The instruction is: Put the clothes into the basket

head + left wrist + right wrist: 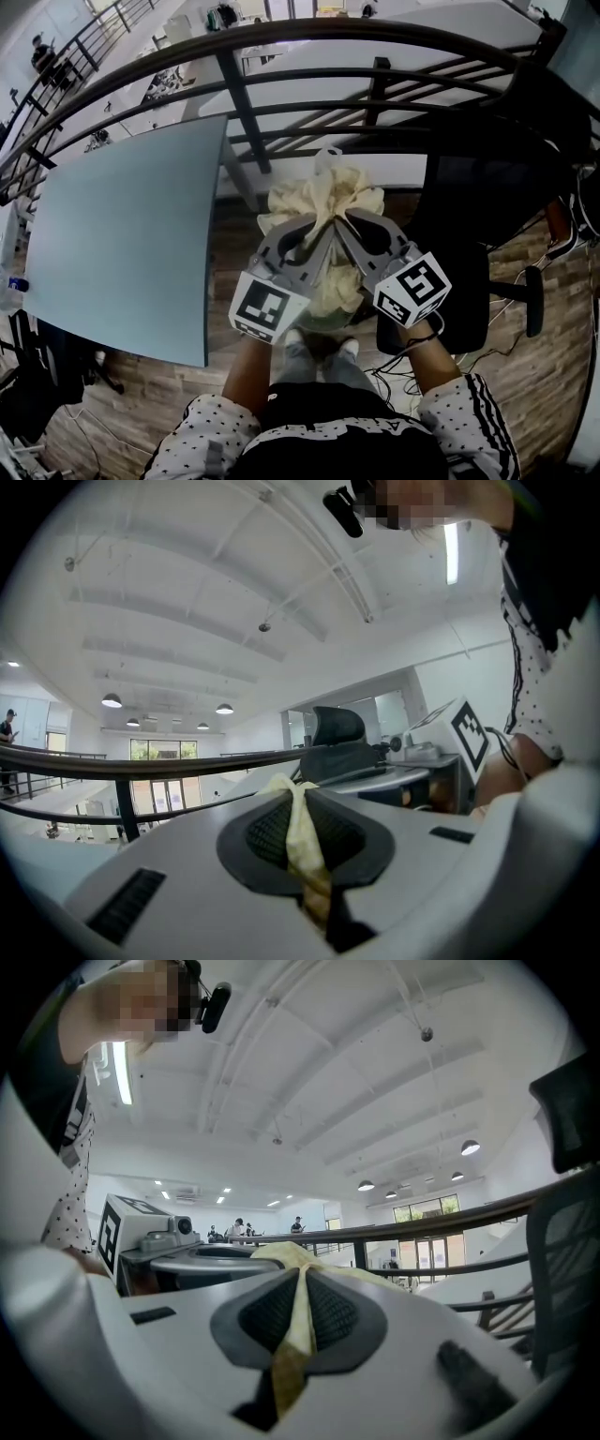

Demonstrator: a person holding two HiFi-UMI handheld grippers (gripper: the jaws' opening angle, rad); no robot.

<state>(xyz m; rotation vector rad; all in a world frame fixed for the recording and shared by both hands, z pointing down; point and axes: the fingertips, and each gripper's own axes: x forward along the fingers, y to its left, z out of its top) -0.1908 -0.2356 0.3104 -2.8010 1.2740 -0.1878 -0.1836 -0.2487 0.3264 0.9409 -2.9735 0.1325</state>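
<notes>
A pale yellow garment (328, 202) hangs bunched in front of me, held up by both grippers side by side. My left gripper (314, 225) is shut on a fold of it; in the left gripper view the cloth (298, 832) runs pinched between the dark pads. My right gripper (345, 220) is shut on another fold, and the yellow cloth (298, 1312) shows squeezed between its pads in the right gripper view. The rest of the garment droops below the jaws, down towards my legs. No basket shows in any view.
A light grey table (131, 234) stands to the left. A black office chair (478, 244) stands to the right, with cables on the wooden floor. A dark metal railing (309, 47) curves across ahead. Several people stand far off beyond the railing (441, 1227).
</notes>
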